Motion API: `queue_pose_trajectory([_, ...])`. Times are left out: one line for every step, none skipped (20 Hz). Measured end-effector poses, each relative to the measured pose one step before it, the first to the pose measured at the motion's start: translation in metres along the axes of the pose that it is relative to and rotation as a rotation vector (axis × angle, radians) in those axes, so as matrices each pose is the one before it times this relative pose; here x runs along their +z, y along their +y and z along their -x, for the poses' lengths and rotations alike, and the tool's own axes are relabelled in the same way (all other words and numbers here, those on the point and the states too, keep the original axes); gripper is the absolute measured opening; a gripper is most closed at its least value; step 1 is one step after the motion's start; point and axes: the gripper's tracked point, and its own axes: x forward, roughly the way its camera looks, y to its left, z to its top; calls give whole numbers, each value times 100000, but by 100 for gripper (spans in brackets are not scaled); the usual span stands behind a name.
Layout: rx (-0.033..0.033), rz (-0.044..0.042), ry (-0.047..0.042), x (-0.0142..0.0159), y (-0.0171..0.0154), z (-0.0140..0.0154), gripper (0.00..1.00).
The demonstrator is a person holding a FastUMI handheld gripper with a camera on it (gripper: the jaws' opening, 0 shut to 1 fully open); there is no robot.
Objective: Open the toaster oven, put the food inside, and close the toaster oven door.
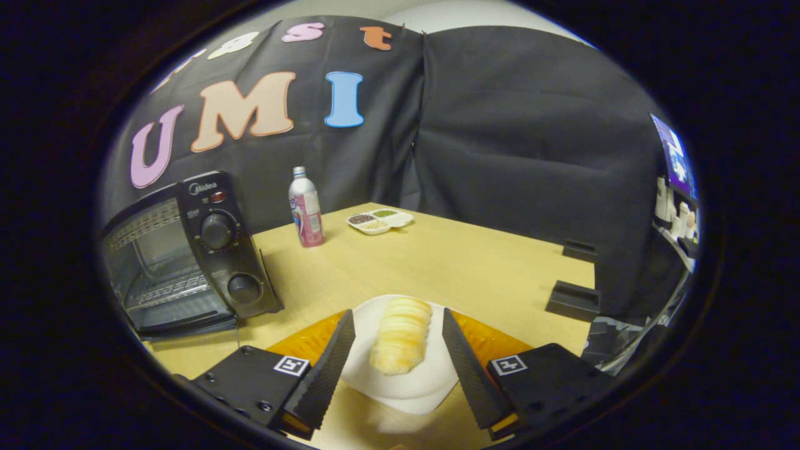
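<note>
Spanning most of the scene, the light wooden table (475, 269) carries every item listed below, ordered by size.

Toaster oven (187, 256): black unit at the far left of the table. Its door is open and folded down toward the near side, exposing the wire rack inside. Two round knobs sit one above the other on the control panel at its right side.

Gripper (398, 369): positioned at the near edge of the table. The two black ribbed fingers (325, 375) are spread apart, one on each side of the food. Neither finger can be seen touching it; a gap is visible on both sides.

Plate (406, 387): white, round, resting on an orange mat (300, 340) whose corners show to the left and right behind the fingers. The plate lies between and just ahead of the fingers.

Bread roll (401, 344): pale, ridged, elongated pastry lying on the plate, long axis running near to far. It sits between the fingers, well to the right of the open oven.

Bottle (305, 208): upright, pink and white with a silver cap, standing far on the table just right of the oven.

Divided dish (380, 220): small white tray with compartments of dark, green and pale contents, far side, right of the bottle.

Black blocks (574, 299): two low items at the right table edge.
</note>
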Motion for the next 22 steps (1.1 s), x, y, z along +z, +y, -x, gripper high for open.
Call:
queue_pose_trajectory([-602,-354,715,-144,31,-363,91])
queue_pose_trajectory([-1155,88,-131,-15,-159,-138,91])
queue_pose_trajectory([-1555,366,20,64,-246,-377,91])
queue_pose_trajectory([-254,174,1893,-295,36,-222,91])
queue_pose_trajectory([53,332,2150,-452,-57,55,91])
queue_pose_trajectory([-430,252,2030,-161,-26,-350,90])
queue_pose_trajectory([-373,441,1997,-366,67,-182,90])
queue_pose_trajectory([-698,385,1861,-216,-34,-308,90])
queue_pose_trajectory([-612,607,1937,-377,-93,-97,90])
queue_pose_trajectory([344,1022,2512,-397,306,-240,90])
queue_pose_trajectory([360,840,3793,-605,46,-213,90])
queue_pose_trajectory([506,743,6732,-1181,120,-252,90])
queue_pose_trajectory([131,531,-1080,237,77,263,90])
queue_pose_trajectory([-329,577,973,-124,44,-244,90])
queue_pose_trajectory([91,417,-31,35,-29,196,90])
queue_pose_trajectory([-186,-261,25,26,27,6,91])
queue_pose_trajectory([-182,-637,-51,-79,78,-177,91])
queue_pose_trajectory([-525,-531,114,190,-15,264,91])
queue_pose_trajectory([-573,-817,-90,-63,79,-272,84])
queue_pose_trajectory([145,-492,-44,145,57,161,78])
queue_pose_trajectory([-122,110,123,-133,39,-279,71])
queue_pose_trajectory([327,-102,-306,2,120,1,64])
